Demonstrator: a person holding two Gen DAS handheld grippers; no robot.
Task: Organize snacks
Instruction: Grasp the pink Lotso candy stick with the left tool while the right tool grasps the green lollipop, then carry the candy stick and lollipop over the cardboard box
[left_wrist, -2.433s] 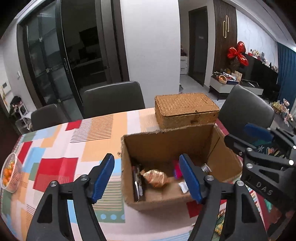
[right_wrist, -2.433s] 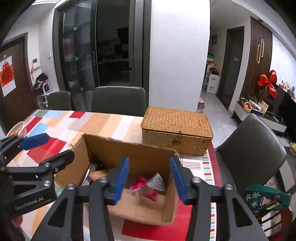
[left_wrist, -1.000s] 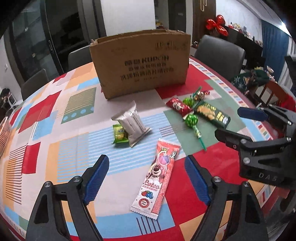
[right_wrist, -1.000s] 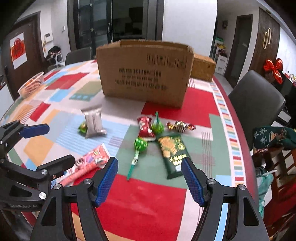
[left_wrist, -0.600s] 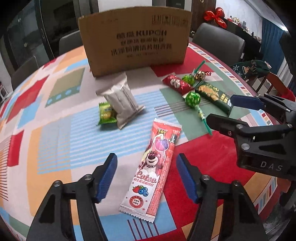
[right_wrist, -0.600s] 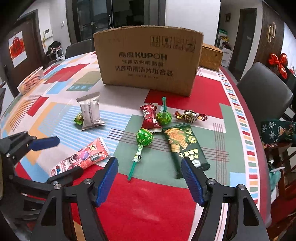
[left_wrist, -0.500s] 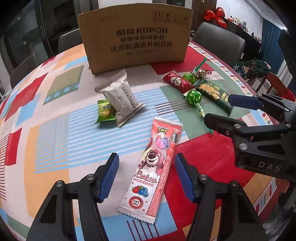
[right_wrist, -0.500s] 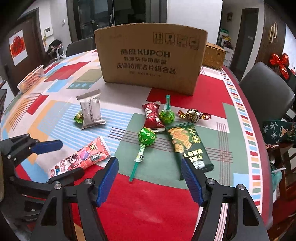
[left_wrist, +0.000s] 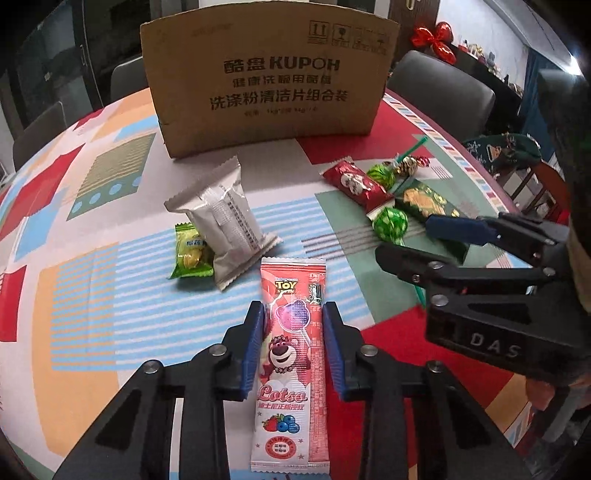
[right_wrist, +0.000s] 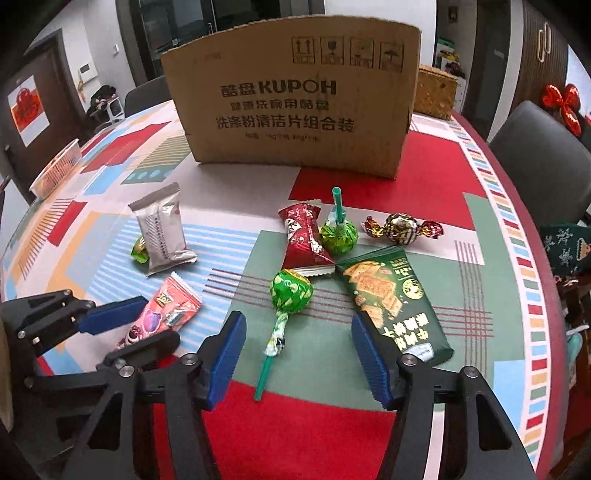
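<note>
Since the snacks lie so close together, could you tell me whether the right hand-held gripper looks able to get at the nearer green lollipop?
Probably yes. The right hand-held gripper, its jaws closing, has the lollipop stick between them with nothing on top. The green cracker packet lies close to one finger and might get nudged.

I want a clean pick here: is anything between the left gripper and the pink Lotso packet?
Nothing visible. The left gripper straddles the pink Lotso packet, jaws closing on its sides. The silver packet and green candy lie farther off, clear of it.

Patchwork tablecloth (right_wrist: 424, 166), grey chair (right_wrist: 543, 155), wicker box (right_wrist: 436, 92), red bow (left_wrist: 436, 35)
</note>
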